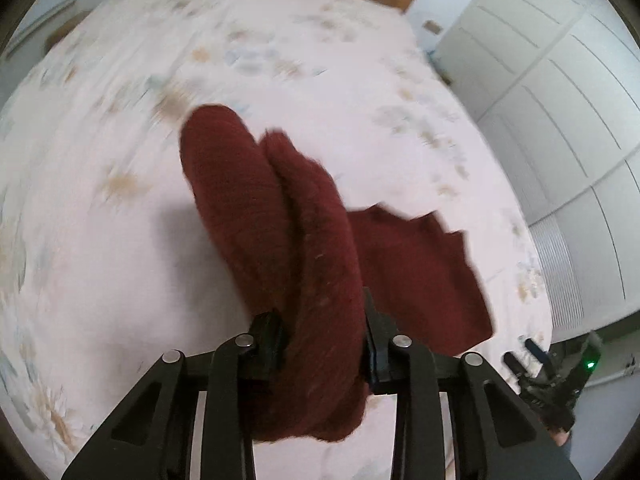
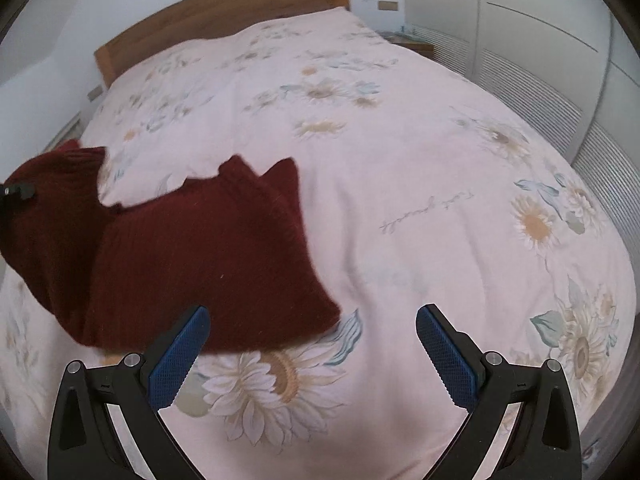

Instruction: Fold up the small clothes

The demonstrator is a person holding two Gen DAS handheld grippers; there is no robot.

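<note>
A dark red knitted sweater lies partly flat on the pale floral bedspread. My left gripper is shut on a thick bunched fold of the sweater, which is lifted off the bed and rises ahead of the jaws, hiding their pads. The rest of the sweater trails down to the right onto the bed. My right gripper hovers open over the bedspread, its blue pads wide apart and bare, its left finger just at the sweater's near hem. The right gripper also shows at the lower right in the left wrist view.
A wooden headboard closes the far end of the bed. White wardrobe doors and slatted panels run along the right side. A small bedside table stands by the far right corner. Bare bedspread stretches to the right of the sweater.
</note>
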